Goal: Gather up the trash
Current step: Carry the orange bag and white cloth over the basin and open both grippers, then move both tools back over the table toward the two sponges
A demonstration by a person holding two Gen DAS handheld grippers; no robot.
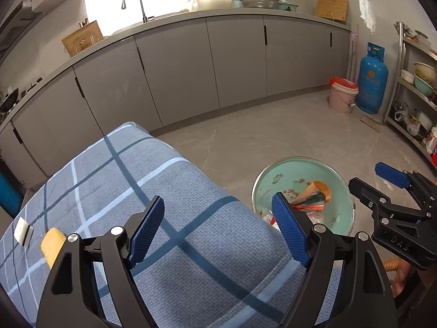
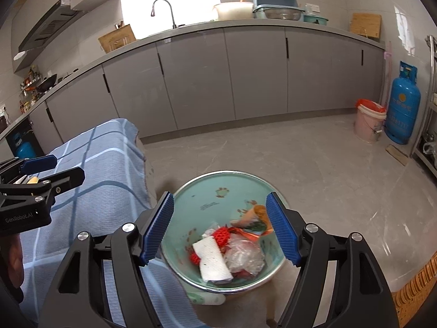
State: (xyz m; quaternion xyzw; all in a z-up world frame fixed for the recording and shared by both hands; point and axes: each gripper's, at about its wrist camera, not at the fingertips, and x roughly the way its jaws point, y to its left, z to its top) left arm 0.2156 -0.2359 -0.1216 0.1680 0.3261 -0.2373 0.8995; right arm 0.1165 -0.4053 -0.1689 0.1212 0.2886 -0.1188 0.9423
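Note:
A teal basin (image 2: 210, 199) stands on the floor beside the table and holds a white paper towel (image 2: 213, 259), a red foam net (image 2: 222, 235), a clear plastic bag (image 2: 245, 257) and an orange wrapper (image 2: 258, 214). My right gripper (image 2: 220, 196) hangs open above the basin with nothing between its fingers. My left gripper (image 1: 218, 199) is open and empty over the blue checked tablecloth (image 1: 191, 191). On the cloth at the near left lie a yellow piece (image 1: 53, 243) and a small white piece with a black stripe (image 1: 23, 231). The left wrist view also shows the basin (image 1: 289, 172) and the right gripper (image 1: 368, 179).
Grey kitchen cabinets (image 1: 191, 63) run along the back under a counter with a sink tap (image 1: 133, 2). A pink bucket with a red liner (image 1: 342, 95) and a blue gas cylinder (image 1: 372, 82) stand at the right wall, beside a metal shelf rack (image 1: 418, 95). Wickerwork (image 2: 418, 281) shows at the lower right.

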